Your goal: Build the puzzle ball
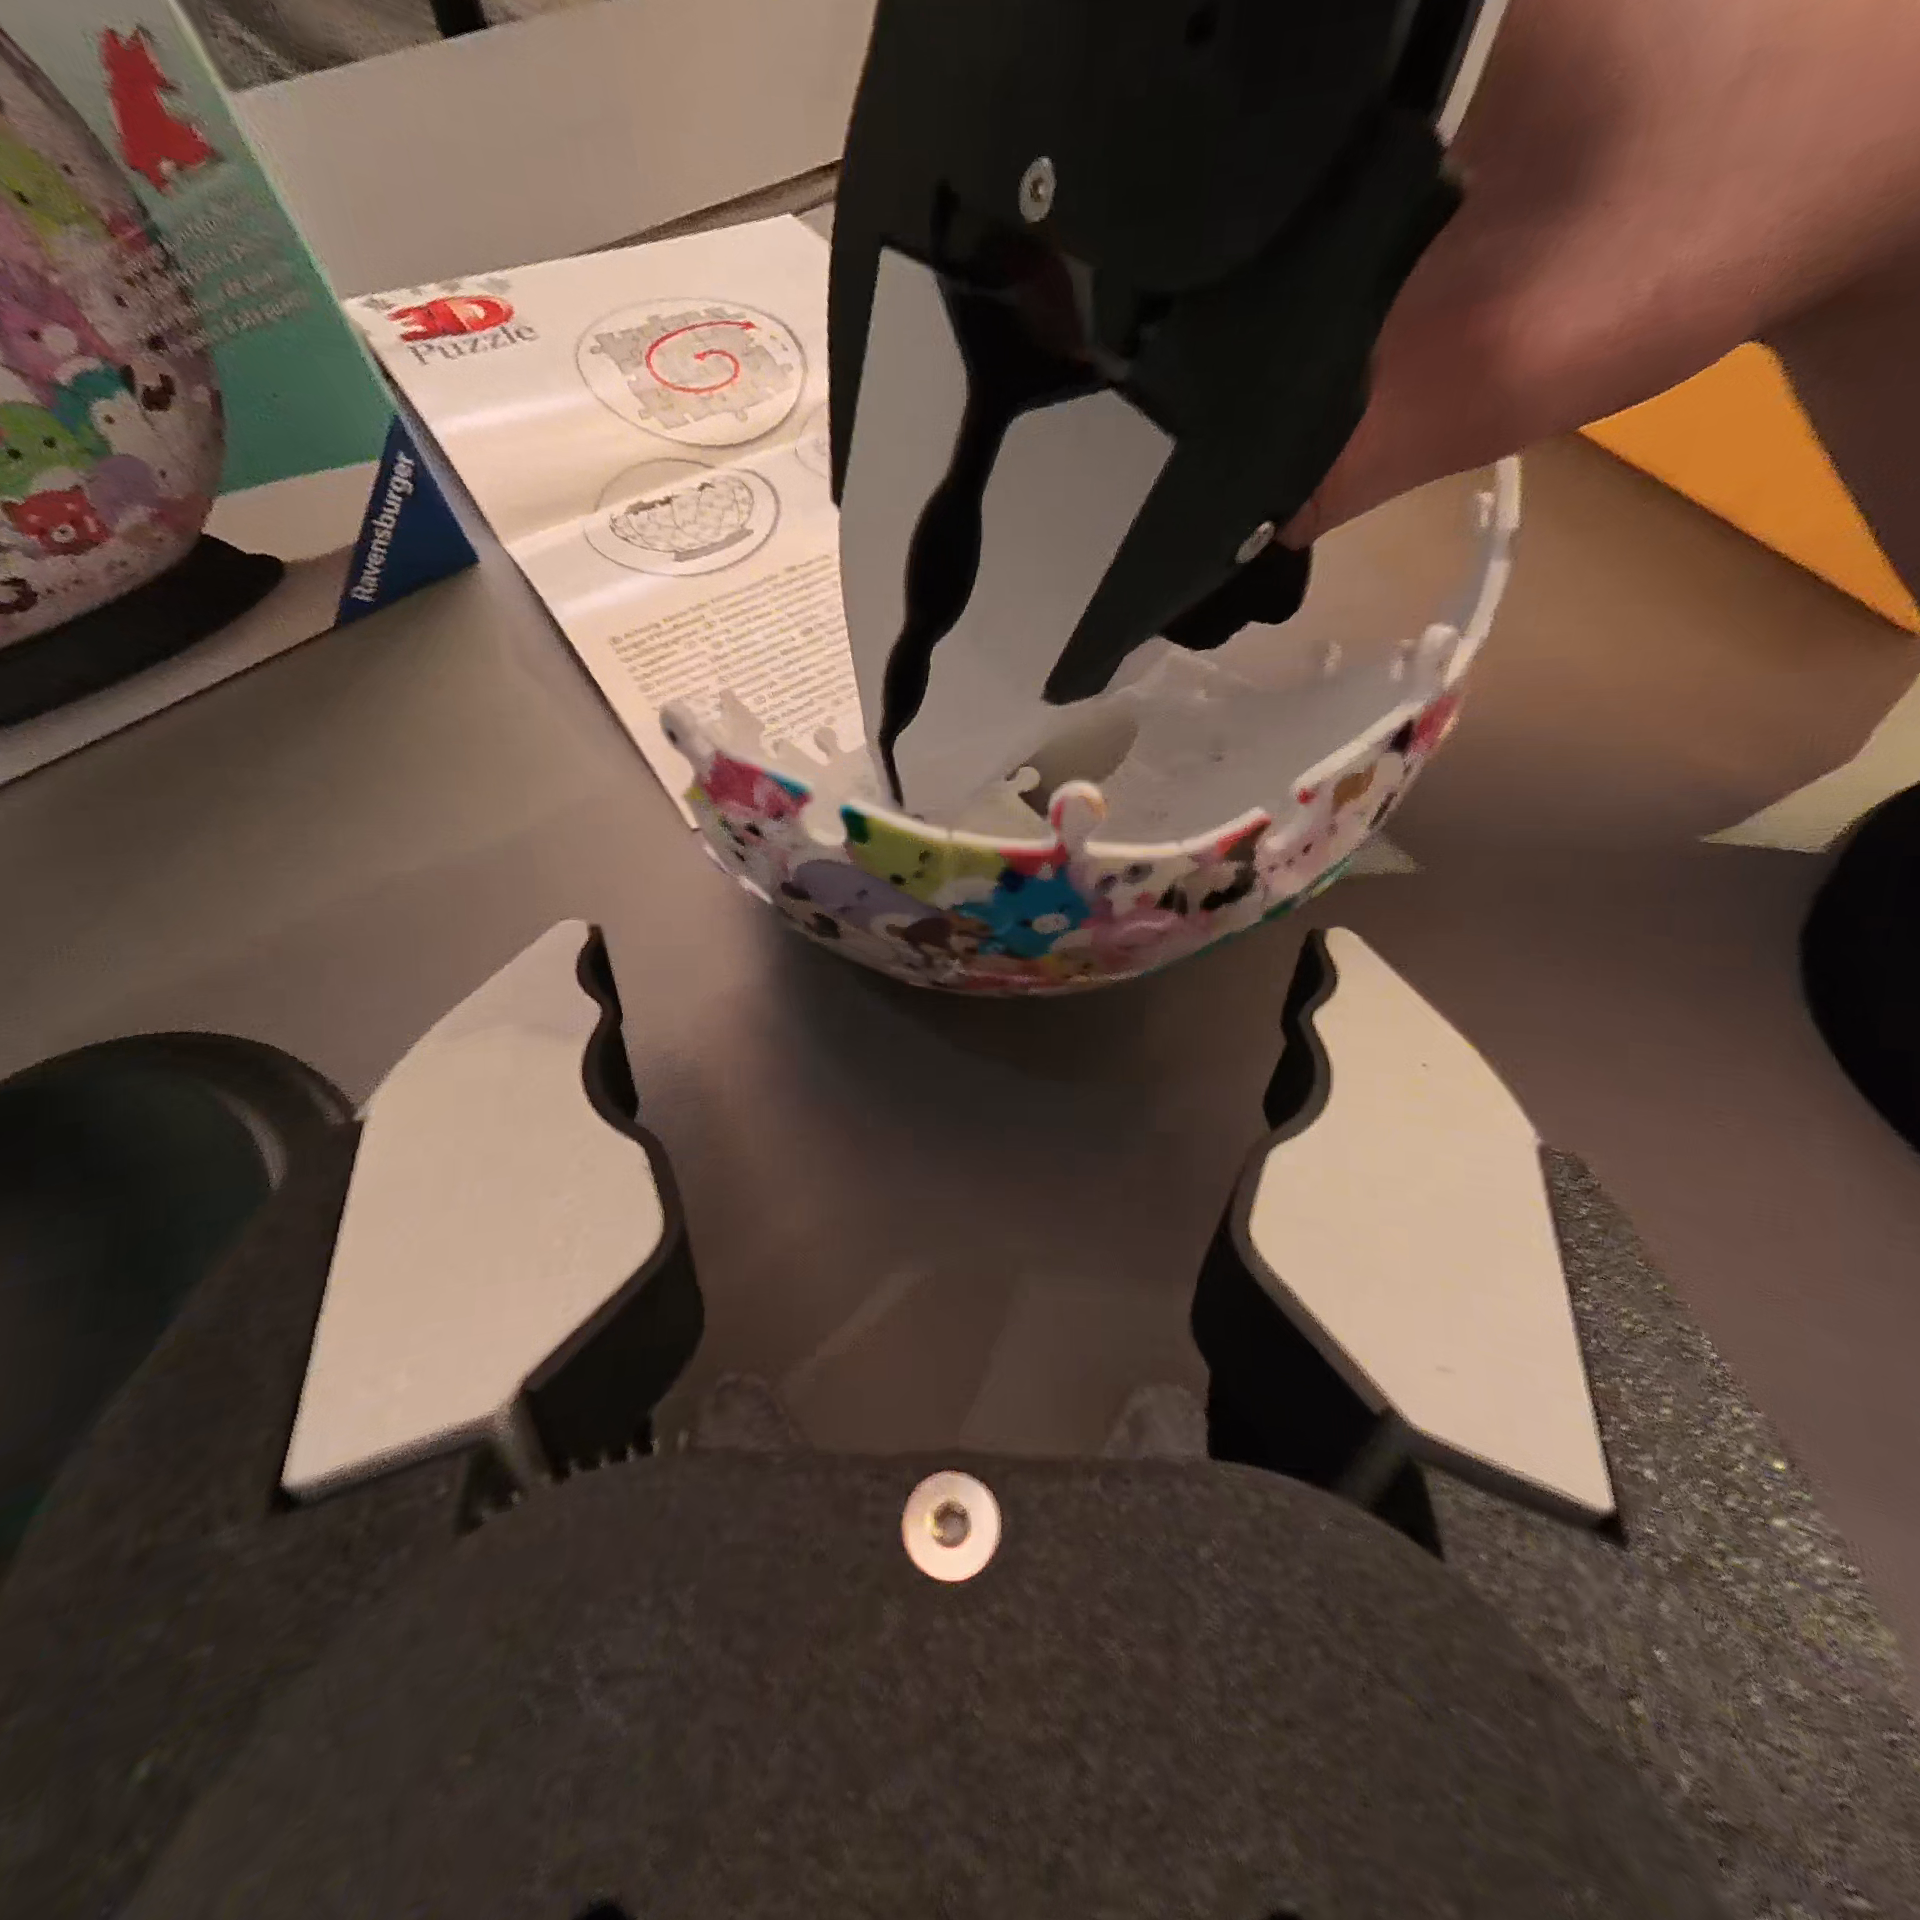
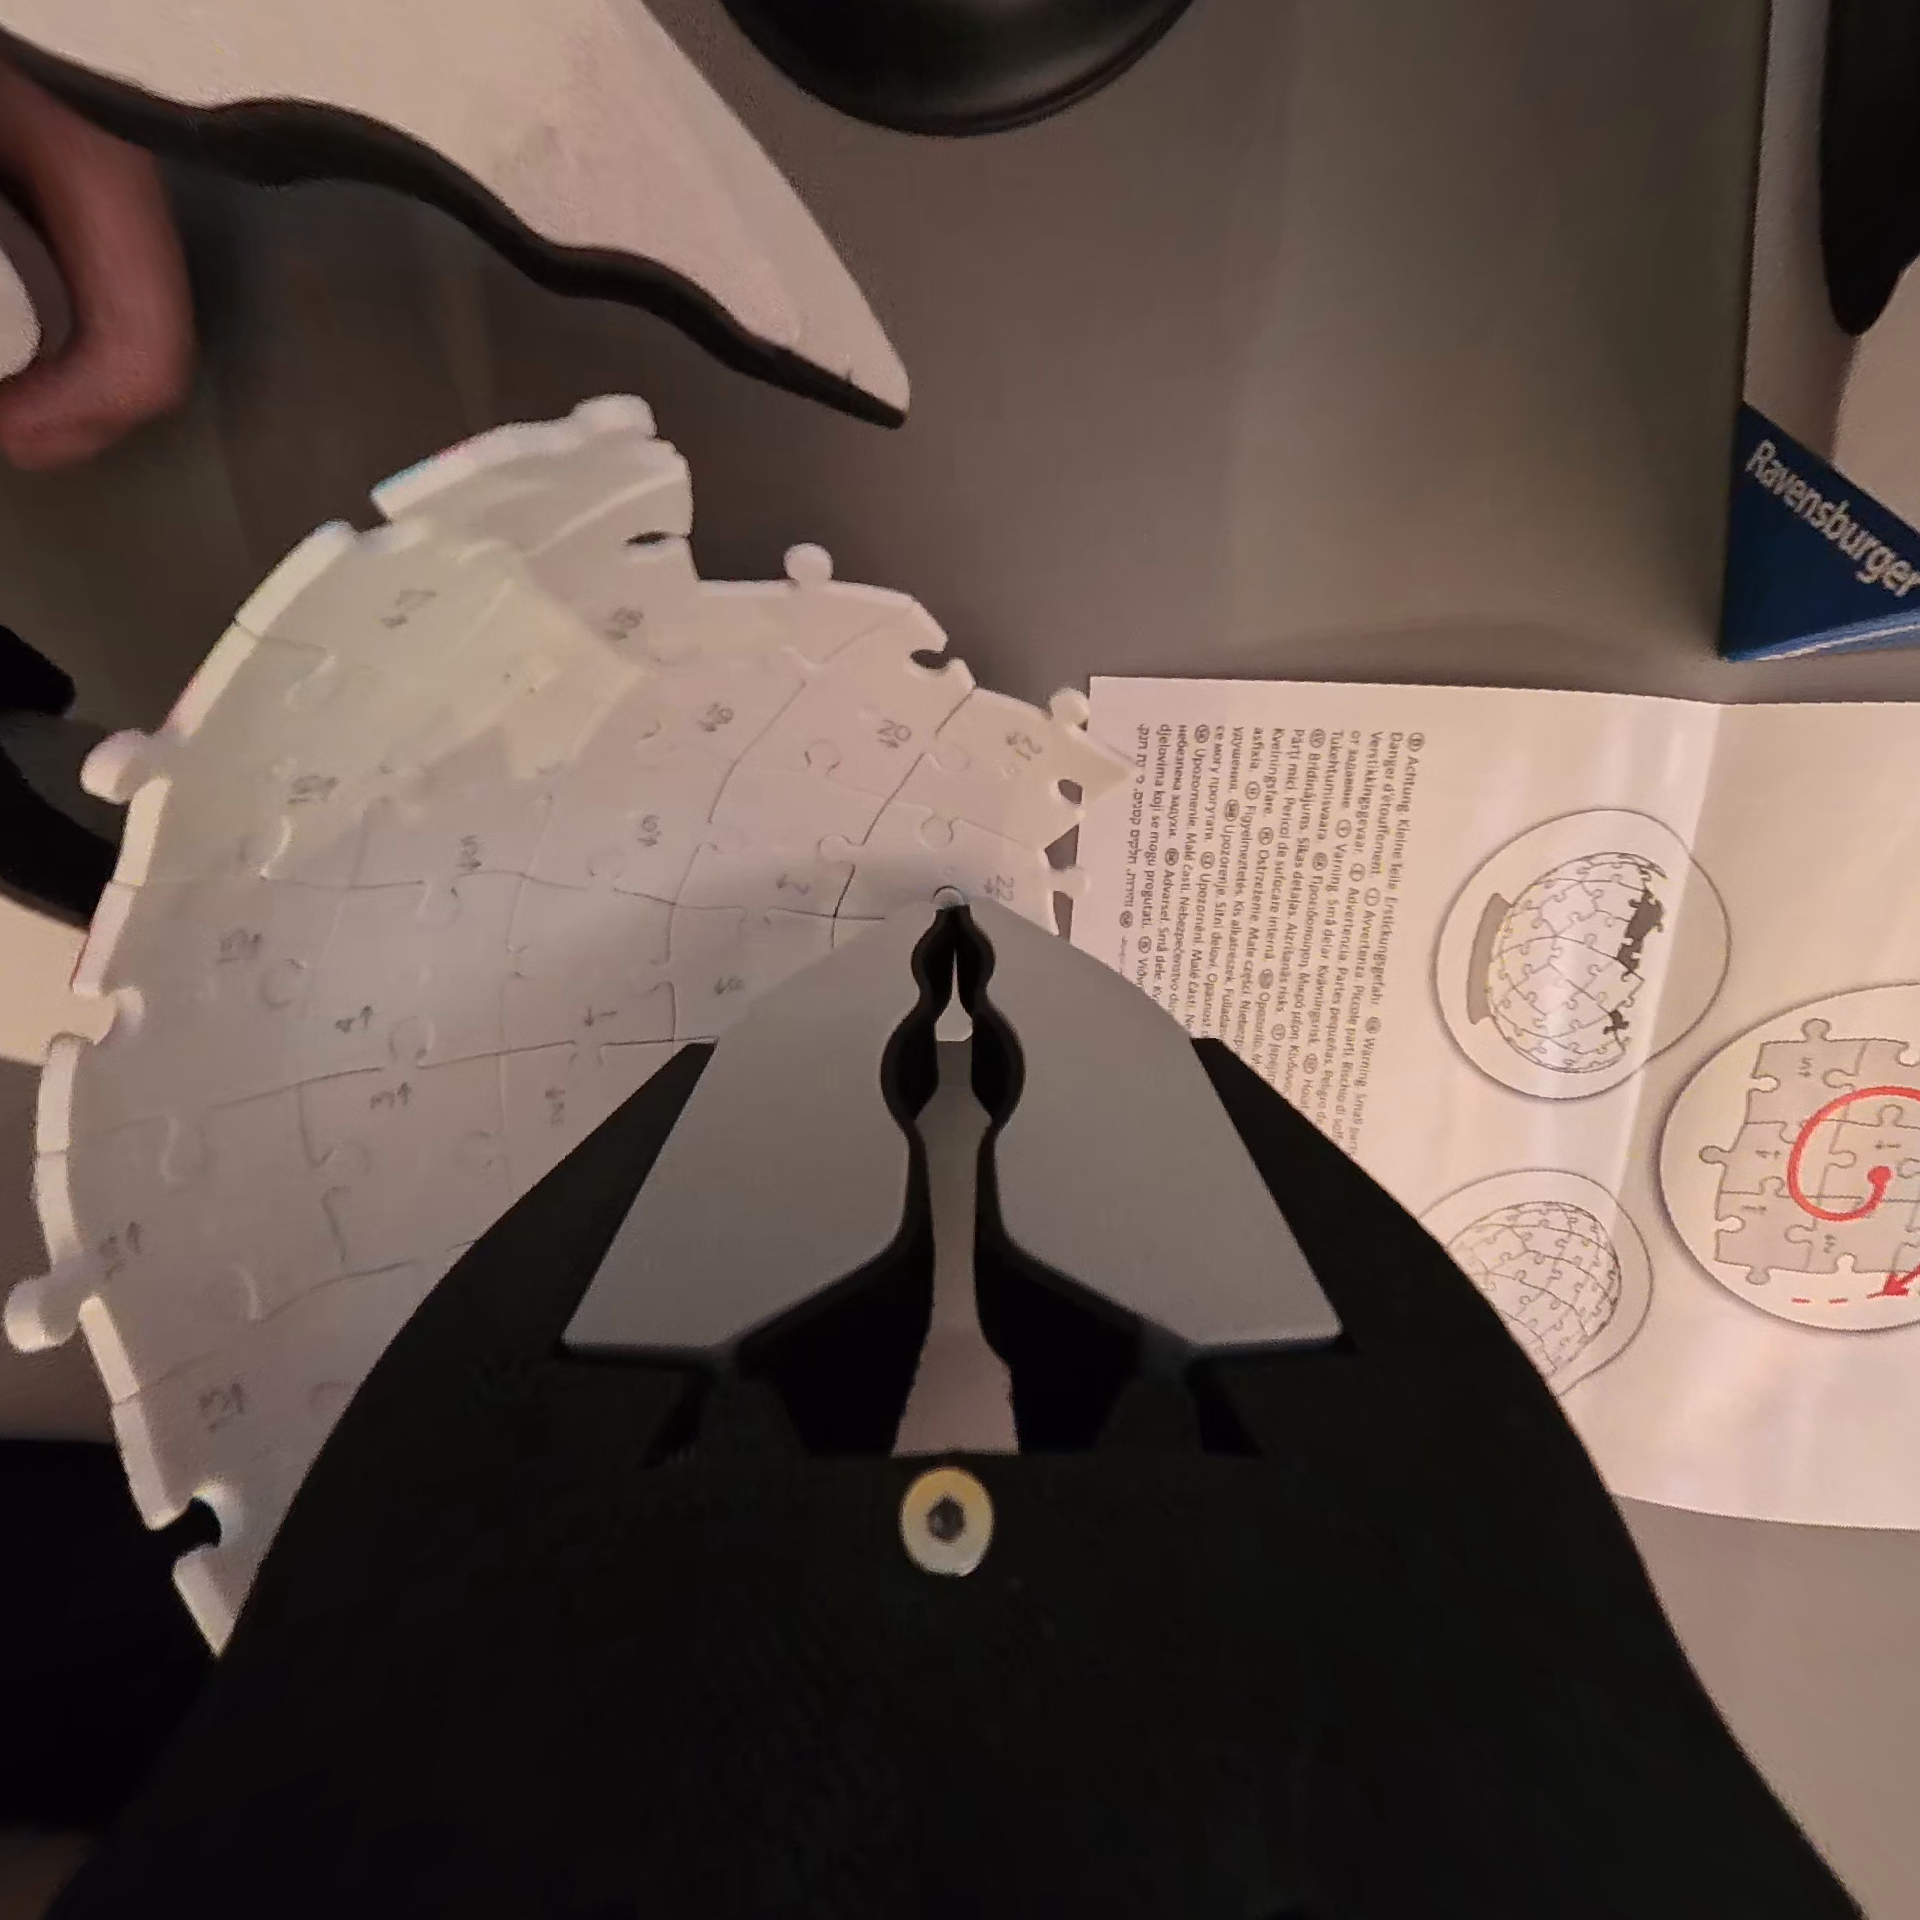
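The half-built puzzle ball (image 1: 1039, 914) sits on the grey table (image 1: 312, 883) as an open bowl, colourful outside and white inside. The right wrist view looks into it (image 2: 416, 987) and shows numbered white piece backs. My left gripper (image 1: 956, 940) is open and empty, just short of the bowl's near side, not touching it. My right gripper (image 1: 891, 792) comes down from above, held by a hand (image 1: 1662, 208). Its jaws are shut, with the tips (image 2: 951, 912) against the bowl's inner wall near the rim. I see nothing between them.
The printed instruction sheet (image 1: 644, 436) lies behind the bowl and also shows in the right wrist view (image 2: 1455, 1039). The puzzle box (image 1: 156, 364) stands at the far left. A black round object (image 1: 1870, 987) sits to the right, and a yellow thing (image 1: 1766, 488) lies beyond it. My right fingertips sit around 6 cm from my left ones.
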A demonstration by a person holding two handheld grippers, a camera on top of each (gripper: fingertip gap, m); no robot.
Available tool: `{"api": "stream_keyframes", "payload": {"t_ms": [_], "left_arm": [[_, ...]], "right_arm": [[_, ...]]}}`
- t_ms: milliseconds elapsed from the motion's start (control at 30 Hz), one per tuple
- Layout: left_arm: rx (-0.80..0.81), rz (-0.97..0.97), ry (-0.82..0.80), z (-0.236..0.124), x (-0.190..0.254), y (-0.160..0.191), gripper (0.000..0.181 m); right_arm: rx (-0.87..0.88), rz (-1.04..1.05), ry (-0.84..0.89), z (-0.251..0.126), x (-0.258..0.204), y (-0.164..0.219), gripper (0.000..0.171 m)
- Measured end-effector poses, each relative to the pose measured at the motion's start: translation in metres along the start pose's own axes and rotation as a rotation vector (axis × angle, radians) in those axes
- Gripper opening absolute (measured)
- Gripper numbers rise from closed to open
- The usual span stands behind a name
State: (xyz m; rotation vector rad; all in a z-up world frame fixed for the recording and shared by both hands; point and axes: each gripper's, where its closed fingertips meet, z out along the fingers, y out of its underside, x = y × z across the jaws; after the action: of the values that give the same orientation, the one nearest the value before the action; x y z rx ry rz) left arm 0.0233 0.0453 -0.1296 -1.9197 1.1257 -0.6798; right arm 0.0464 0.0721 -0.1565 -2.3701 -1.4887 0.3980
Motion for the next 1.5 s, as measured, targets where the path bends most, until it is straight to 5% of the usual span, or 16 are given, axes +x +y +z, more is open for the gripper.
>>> {"api": "stream_keyframes", "payload": {"t_ms": [500,1500], "left_arm": [[0.039,0.004,0.078,0.002,0.011,-0.008,0.100],[0.049,-0.045,0.110,0.001,0.006,-0.010,0.099]], "right_arm": [[-0.007,0.068,0.007,0.000,0.002,0.000,0.001],[0.071,0.149,-0.026,-0.007,0.013,0.002,0.001]]}}
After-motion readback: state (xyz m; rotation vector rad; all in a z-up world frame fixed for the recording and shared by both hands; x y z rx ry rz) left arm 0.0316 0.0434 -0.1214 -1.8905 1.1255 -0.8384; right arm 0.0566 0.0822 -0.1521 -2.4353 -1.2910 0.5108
